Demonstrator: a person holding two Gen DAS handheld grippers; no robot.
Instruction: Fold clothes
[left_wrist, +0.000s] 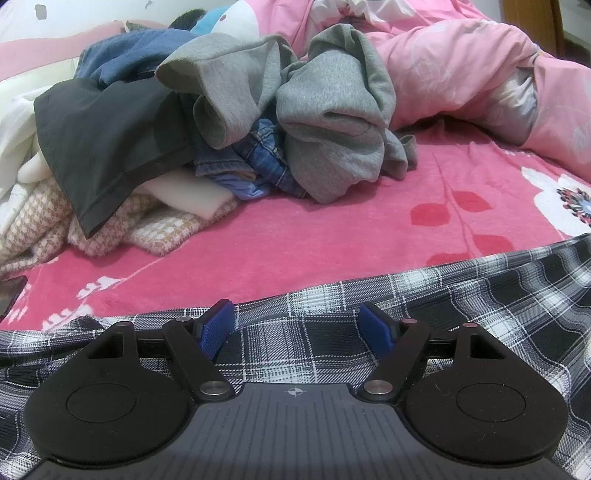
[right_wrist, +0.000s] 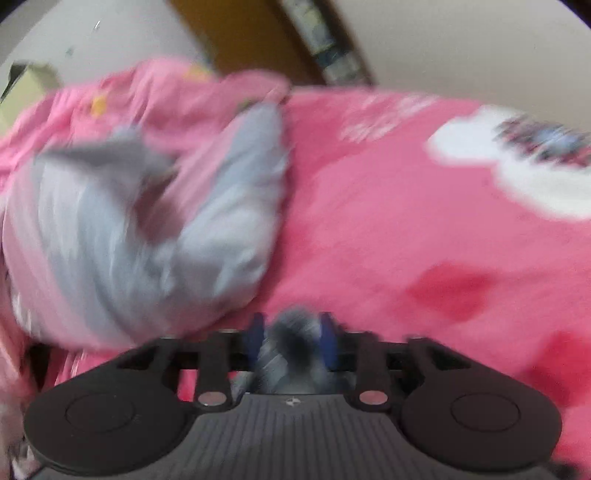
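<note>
Ahead of the left gripper (left_wrist: 297, 326) the far edge of the black-and-white plaid garment (left_wrist: 461, 306) runs across the view, rising toward the right, and beyond that edge a broad stretch of the pink flowered blanket (left_wrist: 295, 236) on the bed lies bare. Past that bare stretch, ahead and to the left of the jaws, sits the heap of unfolded clothes: a grey sweatshirt (left_wrist: 325, 122), a dark garment (left_wrist: 110, 140) draped over a checked beige one (left_wrist: 48, 221), and blue jeans (left_wrist: 266, 155) tucked between. A rumpled pink quilt (left_wrist: 461, 74) closes off the far right. The left jaws stand wide, their blue pads well apart, with the plaid cloth spread flat under and between them; the pads do not press on it. That gripper angles down toward the bed, just above the cloth. The right wrist view is smeared with motion blur. There the right gripper (right_wrist: 291, 341) has its jaws at a middling gap, with a dark grey and white bunch of cloth between the blue pads; whether the pads press on it I cannot tell. Ahead and to the right of these jaws the pink blanket lies open, while ahead and to the left a bulge of pale grey and pink bedding (right_wrist: 129, 229) rises close by.
</note>
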